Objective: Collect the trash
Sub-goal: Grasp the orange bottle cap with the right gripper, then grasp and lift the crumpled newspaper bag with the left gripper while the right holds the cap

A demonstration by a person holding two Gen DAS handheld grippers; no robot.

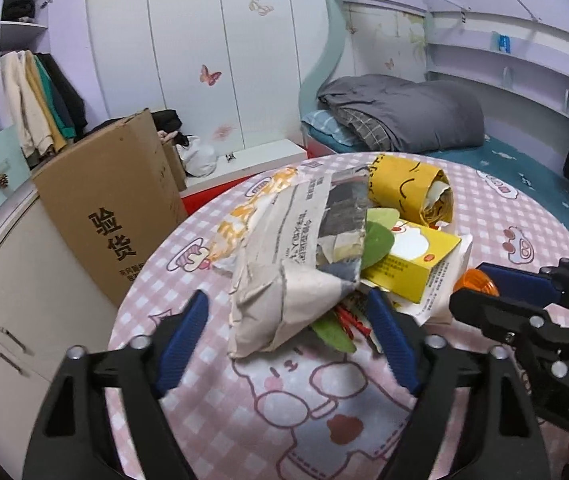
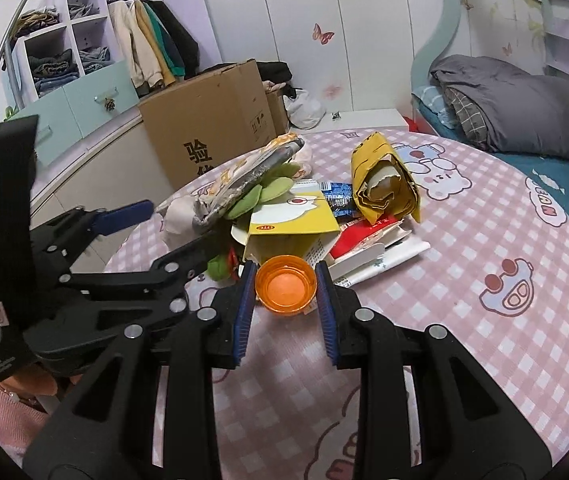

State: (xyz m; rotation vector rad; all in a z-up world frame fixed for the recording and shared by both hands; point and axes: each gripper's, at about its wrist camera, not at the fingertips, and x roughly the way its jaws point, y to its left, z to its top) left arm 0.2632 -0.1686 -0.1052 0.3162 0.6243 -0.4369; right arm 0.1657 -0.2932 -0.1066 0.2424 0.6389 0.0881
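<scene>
A heap of trash lies on the round pink checked table (image 1: 292,412). A crumpled grey mailer bag (image 1: 284,280) lies between the wide-open fingers of my left gripper (image 1: 288,316). Behind it are a yellow carton (image 1: 408,268), a yellow paper roll (image 1: 412,188) and green felt leaves (image 1: 376,236). In the right wrist view my right gripper (image 2: 284,276) is shut on an orange plastic cap (image 2: 285,290), in front of the yellow carton (image 2: 292,224), the yellow roll (image 2: 384,184), the mailer (image 2: 236,184) and red and blue wrappers (image 2: 348,236). The left gripper (image 2: 172,236) shows at left.
A tall cardboard box (image 1: 112,208) stands left of the table against a low cabinet (image 1: 8,320). A bed with a grey quilt (image 1: 404,116) is behind on the right. White wardrobe doors (image 1: 212,60) and hanging clothes (image 1: 40,96) fill the back.
</scene>
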